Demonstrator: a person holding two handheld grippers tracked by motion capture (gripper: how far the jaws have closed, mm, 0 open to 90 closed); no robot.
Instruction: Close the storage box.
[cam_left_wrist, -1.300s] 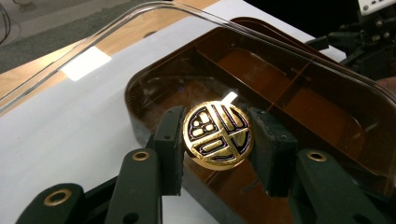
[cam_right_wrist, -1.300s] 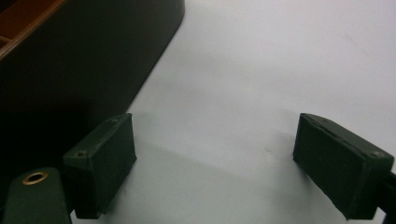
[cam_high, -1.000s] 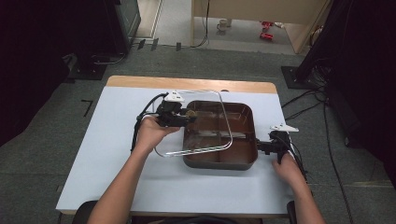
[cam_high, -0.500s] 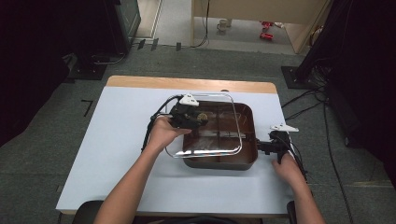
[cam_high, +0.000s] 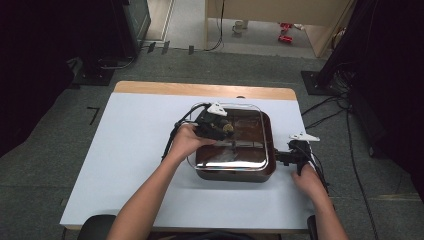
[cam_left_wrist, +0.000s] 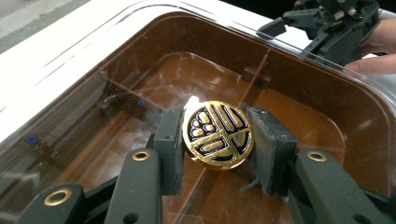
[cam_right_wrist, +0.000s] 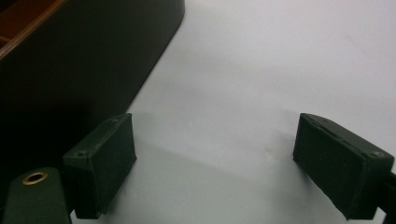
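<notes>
Right forearm and hand (cam_high: 307, 181), nearest the lower edge of the high view: resting on the tabletop (cam_high: 130, 150), carrying the right tool (cam_high: 280, 157) just beside the right-hand wall of the pan. Right tool, as seen in its own view (cam_right_wrist: 212, 163): the two black pads stand wide apart with nothing between them, bare white tabletop (cam_right_wrist: 261, 70) beneath, the pan's dark outer wall (cam_right_wrist: 79, 60) close by one pad. Left forearm and hand (cam_high: 186, 141): reaching in from the bottom left, carrying the left tool (cam_high: 226, 129) over the near-left part of the pan. Left tool, as seen in its own view (cam_left_wrist: 217, 137): pads clamped on either side of a round gold knob (cam_left_wrist: 217, 135) with a dark line emblem, the knob standing at the middle of a clear glass lid (cam_left_wrist: 116, 93). Glass lid (cam_high: 231, 150): square with rounded corners, held by its knob over the pan, covering most of the pan's opening. Pan (cam_high: 267, 132): square, dark brown, shallow, brown inside, on the right half of the tabletop. Tabletop, far edge: a strip of light wood (cam_high: 200, 90). Beyond it: grey floor (cam_high: 240, 62) with trailing cables.
</notes>
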